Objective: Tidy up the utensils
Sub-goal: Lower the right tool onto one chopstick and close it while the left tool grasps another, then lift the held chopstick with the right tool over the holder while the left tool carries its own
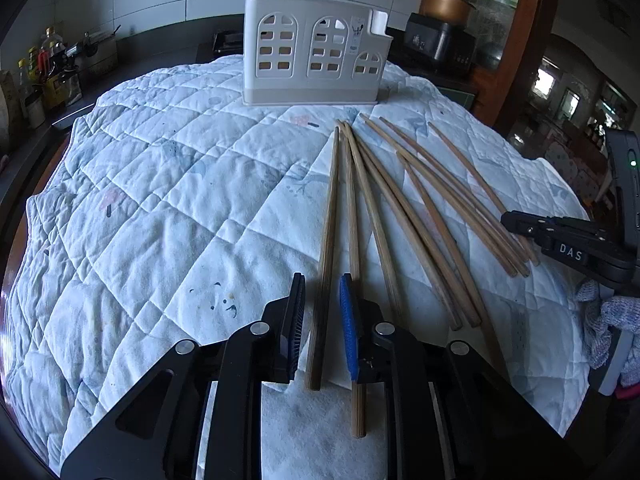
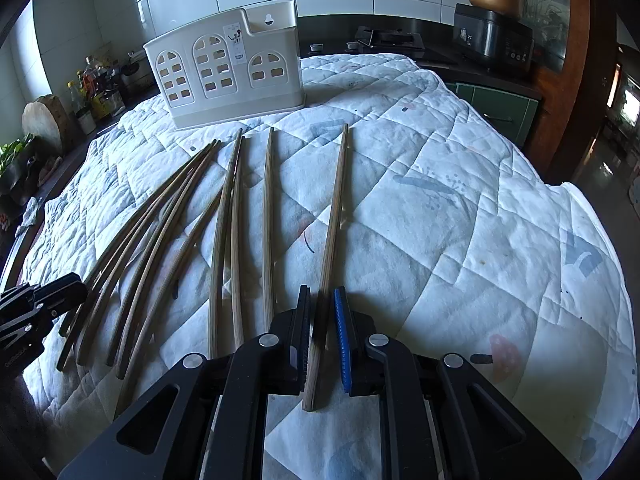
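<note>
Slim, light-brown wooden chopsticks (image 1: 420,216) lie fanned out on a white quilted cloth (image 1: 160,208) covering the table, their tapered tips pointing toward a cream plastic utensil holder with arched window cut-outs (image 1: 316,52) that stands upright at the far edge. The left gripper (image 1: 322,300) sits low over the cloth, its jaws parted with the leftmost chopstick (image 1: 329,240) lying between them; the fingers are not pressed on it. The right gripper (image 2: 322,312) is likewise low and level, its jaws apart around the rightmost chopstick (image 2: 334,216), which lies set apart from the others; whether the pads touch it cannot be told. A grey knitted glove (image 1: 612,320) shows on the right hand
</note>
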The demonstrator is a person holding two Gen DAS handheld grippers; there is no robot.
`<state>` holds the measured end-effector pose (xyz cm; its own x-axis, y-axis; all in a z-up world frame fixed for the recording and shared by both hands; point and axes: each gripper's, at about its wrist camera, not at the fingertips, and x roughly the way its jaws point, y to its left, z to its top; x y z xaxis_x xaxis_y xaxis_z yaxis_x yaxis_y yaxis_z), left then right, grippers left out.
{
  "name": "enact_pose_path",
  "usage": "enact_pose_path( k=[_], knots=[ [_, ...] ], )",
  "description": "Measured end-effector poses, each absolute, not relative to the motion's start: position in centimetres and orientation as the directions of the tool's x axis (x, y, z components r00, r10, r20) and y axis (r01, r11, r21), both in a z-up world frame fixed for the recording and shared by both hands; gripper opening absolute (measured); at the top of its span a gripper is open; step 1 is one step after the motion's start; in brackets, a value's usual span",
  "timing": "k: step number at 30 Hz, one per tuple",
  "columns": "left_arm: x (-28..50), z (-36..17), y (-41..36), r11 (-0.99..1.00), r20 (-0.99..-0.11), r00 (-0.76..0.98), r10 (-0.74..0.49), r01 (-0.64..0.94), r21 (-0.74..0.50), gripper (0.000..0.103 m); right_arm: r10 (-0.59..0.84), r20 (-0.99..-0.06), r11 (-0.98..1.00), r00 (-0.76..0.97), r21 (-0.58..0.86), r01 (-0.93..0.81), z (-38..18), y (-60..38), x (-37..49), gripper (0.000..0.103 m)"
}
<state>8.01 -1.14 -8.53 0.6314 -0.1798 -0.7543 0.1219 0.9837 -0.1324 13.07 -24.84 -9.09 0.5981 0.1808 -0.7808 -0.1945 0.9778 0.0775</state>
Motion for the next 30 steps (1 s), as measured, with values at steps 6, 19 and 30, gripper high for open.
enact_pose_path(
  k=[6,19,30],
  knots=[
    [8.6,-8.8,-1.6,0.989,-0.769,0.623,-0.143,0.118,-0.088,0.011,0.181,-0.781,0.977,0.598,0.076,-0.197,-9.1,-24.8,13.0,0.012],
    [7.2,-5.7,-1.0,0.986,-0.708,0.687,-0.165,0.123,-0.111,0.006,0.187,-0.714,0.976,0.675,0.057,-0.210,-5.7,-25.4,11.1,0.007],
    [6.6,-1.6,0.7,0.978,-0.629,0.749,-0.208,0.136,-0.161,0.006,0.231,-0.624,0.958,0.747,0.010,-0.287,0.7,-25.2,11.5,0.007]
  ],
)
